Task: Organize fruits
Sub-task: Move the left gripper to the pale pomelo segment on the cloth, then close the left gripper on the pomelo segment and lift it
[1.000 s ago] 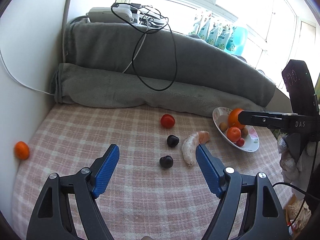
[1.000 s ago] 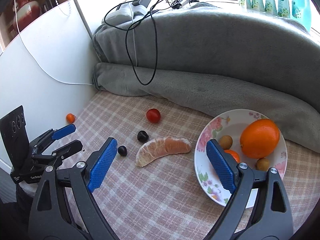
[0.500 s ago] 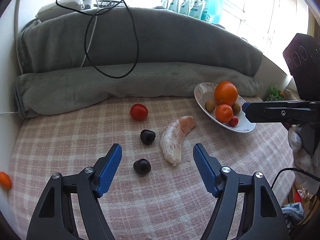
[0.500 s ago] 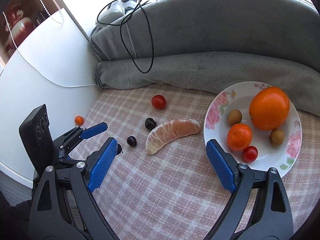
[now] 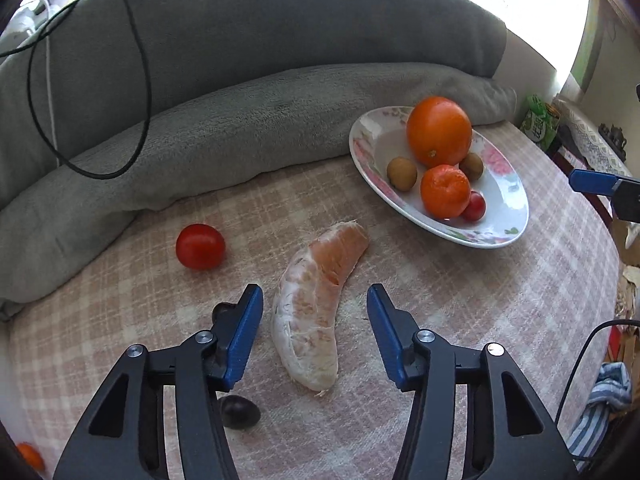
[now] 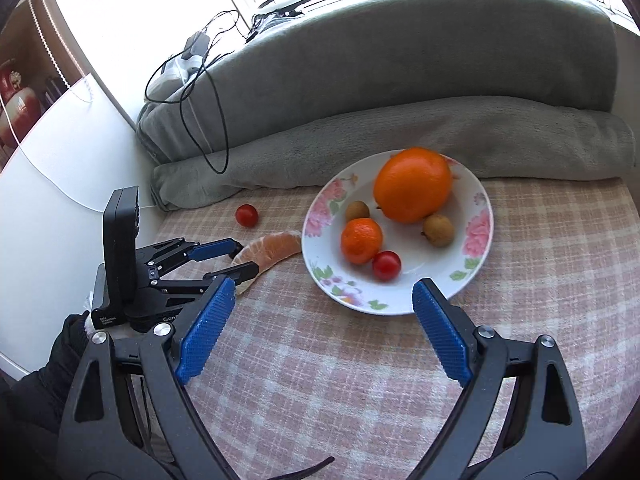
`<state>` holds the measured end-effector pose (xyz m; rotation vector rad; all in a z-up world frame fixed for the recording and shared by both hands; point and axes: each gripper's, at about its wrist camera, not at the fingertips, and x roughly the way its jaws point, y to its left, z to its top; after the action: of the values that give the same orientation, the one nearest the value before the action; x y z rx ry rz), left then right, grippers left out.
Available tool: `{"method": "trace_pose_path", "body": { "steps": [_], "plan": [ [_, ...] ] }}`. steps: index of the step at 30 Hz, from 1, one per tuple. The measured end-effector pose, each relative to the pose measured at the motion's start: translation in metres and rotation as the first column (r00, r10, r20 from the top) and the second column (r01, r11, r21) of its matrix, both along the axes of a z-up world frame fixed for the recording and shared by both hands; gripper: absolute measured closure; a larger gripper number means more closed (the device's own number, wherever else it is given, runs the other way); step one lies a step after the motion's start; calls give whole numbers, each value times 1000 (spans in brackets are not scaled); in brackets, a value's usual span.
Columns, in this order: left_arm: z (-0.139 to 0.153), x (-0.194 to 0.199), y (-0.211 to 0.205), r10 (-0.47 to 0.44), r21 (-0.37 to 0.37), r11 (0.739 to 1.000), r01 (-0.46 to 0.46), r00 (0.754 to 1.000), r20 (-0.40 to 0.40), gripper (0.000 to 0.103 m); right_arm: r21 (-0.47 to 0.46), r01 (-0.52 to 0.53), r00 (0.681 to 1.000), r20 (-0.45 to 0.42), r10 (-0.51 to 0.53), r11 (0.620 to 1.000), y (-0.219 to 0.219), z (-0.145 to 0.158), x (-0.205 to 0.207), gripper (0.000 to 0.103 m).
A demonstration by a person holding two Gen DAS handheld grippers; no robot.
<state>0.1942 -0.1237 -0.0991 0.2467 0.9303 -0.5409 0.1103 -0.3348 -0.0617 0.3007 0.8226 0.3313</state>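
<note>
While its two blue-padded fingers stand spread wide, the left gripper point(image 5: 314, 332) sits low over the checked pink cloth point(image 5: 460, 300) with the peeled pomelo segment point(image 5: 316, 304) lying between them — neither pad appears to touch the fruit. One dark plum point(image 5: 221, 311) peeks out just behind the left finger, and a second dark plum point(image 5: 240, 411) lies under that finger's arm, partly hidden. A red cherry tomato point(image 5: 200, 246) rests on the cloth beyond, near the folded grey blanket point(image 5: 260, 120), and a small orange fruit point(image 5: 30, 456) sits at the far left edge, well apart from the rest. The floral plate point(image 6: 478, 240) stands to the right of the segment and holds a large orange point(image 6: 412, 184), a mandarin point(image 6: 361, 240), a cherry tomato in the plate point(image 6: 386, 265) and two small brown longan-like fruits point(image 6: 438, 230). The right gripper point(image 6: 322, 332) hangs in front of the plate's near rim with its fingers also wide apart and nothing between them — the right finger's tip overlaps the rim in its own view, though contact cannot be told. A black cable point(image 5: 132, 80) loops over the blanket.
</note>
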Motion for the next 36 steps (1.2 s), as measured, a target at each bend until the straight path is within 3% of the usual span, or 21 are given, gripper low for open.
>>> {"method": "trace_pose_path", "body": {
  "steps": [7,15,21,27,36],
  "plan": [
    [-12,12,-16,-56,110,992,60,998,-32,54,3,116,993,-33,-116,993,-38,-18,-21,10],
    [-12,17,-18,-86,116,989,92,994,-61,65,21,173,984,-43,-172,985,-60,-26,-28,10],
    [-14,15,-22,-69,106,992,74,996,-51,67,29,184,982,-38,-183,982,-64,-26,-28,10],
    [-13,11,-10,-26,59,998,28,999,-45,67,25,185,982,-37,-184,982,-64,-26,-28,10],
    [-1,0,9,61,-88,994,-64,997,-38,67,16,185,982,-31,-185,983,-63,-26,-32,10]
  ]
}}
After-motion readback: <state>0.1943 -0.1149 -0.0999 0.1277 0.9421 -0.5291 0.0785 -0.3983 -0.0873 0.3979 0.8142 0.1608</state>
